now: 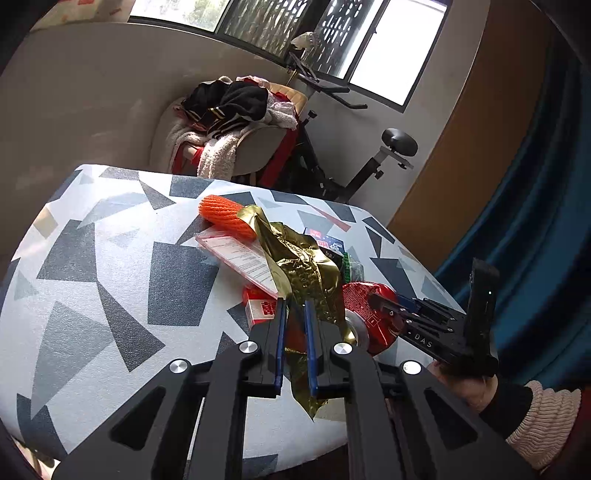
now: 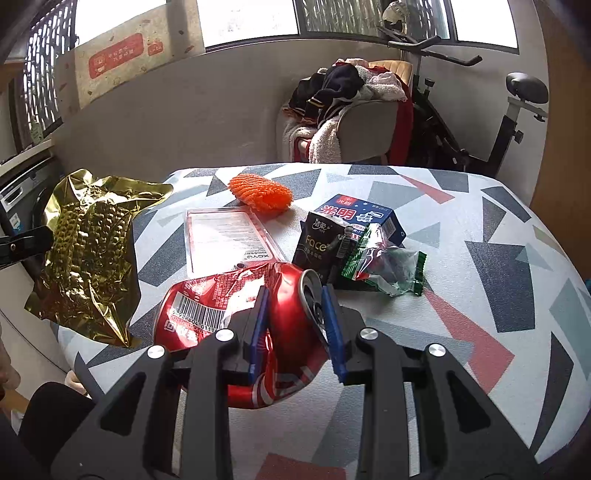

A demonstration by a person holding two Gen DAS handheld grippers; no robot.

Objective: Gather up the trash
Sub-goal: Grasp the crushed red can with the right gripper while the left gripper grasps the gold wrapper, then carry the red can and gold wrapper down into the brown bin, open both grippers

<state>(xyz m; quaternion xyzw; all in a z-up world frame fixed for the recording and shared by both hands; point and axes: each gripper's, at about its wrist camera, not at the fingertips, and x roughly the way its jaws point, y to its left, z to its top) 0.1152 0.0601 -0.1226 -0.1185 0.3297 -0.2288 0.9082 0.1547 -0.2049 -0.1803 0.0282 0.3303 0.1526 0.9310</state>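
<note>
Blue-padded fingers of the right gripper [image 2: 295,295] squeeze the crushed red can [image 2: 288,317], low over the patterned table [image 2: 480,258]. Over on the left, the left gripper [image 1: 295,306] pinches the gold foil bag [image 1: 303,266], lifted off the tabletop. Orange foam net [image 2: 260,192], clear plastic package [image 2: 229,236], blue carton [image 2: 364,218] and green wrapper [image 2: 384,262] lie beyond.

I see, beyond the patterned table [image 2: 480,229]: an armchair [image 2: 365,129] heaped with clothes [image 2: 343,88], an exercise bike [image 2: 509,122] just beside it, barred windows [image 1: 280,22], a blue curtain [image 1: 546,221], a cardboard box [image 2: 122,62] on the ledge
</note>
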